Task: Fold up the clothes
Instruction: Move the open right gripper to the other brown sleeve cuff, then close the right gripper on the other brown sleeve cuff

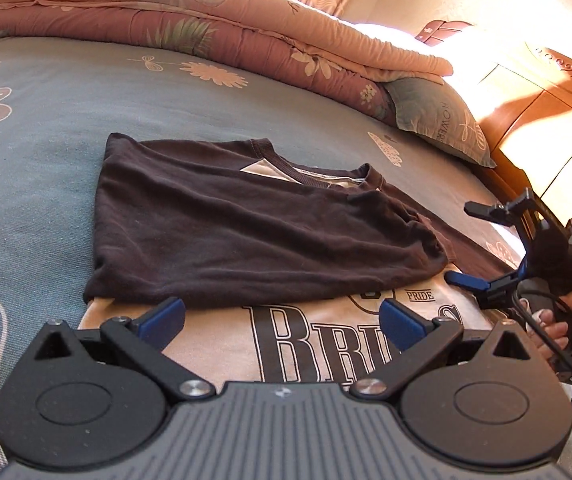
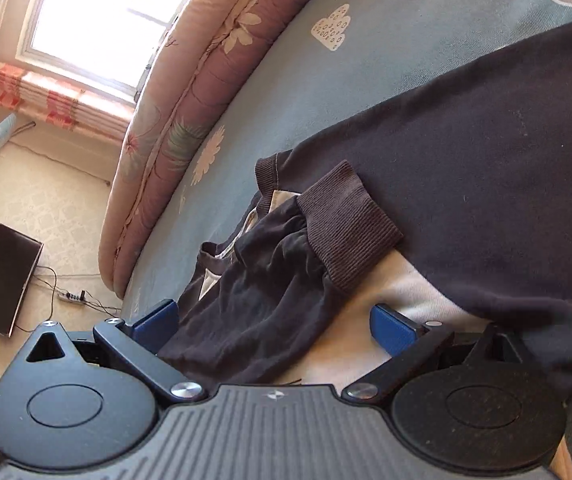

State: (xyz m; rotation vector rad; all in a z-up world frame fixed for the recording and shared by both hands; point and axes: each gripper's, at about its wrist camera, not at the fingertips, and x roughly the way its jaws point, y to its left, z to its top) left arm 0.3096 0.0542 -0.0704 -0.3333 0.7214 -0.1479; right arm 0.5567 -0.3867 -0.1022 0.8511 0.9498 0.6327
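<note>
A dark brown and cream sweatshirt [image 1: 245, 232] lies on the blue bed, one dark half folded over its cream printed front [image 1: 326, 344]. My left gripper [image 1: 281, 320] is open and empty, just above the cream front near the shirt's lower edge. My right gripper [image 1: 482, 248] shows at the shirt's right side, jaws apart. In the right wrist view the right gripper [image 2: 273, 320] is open over a crumpled dark sleeve [image 2: 261, 300] with its ribbed cuff [image 2: 346, 224]; it holds nothing.
A folded floral quilt [image 1: 205, 28] runs along the bed's far side, with a pillow [image 1: 438, 120] and wooden headboard [image 1: 546, 100] at right. In the right wrist view, the floor beside the bed holds a dark box [image 2: 1, 276] and a power strip [image 2: 71, 296].
</note>
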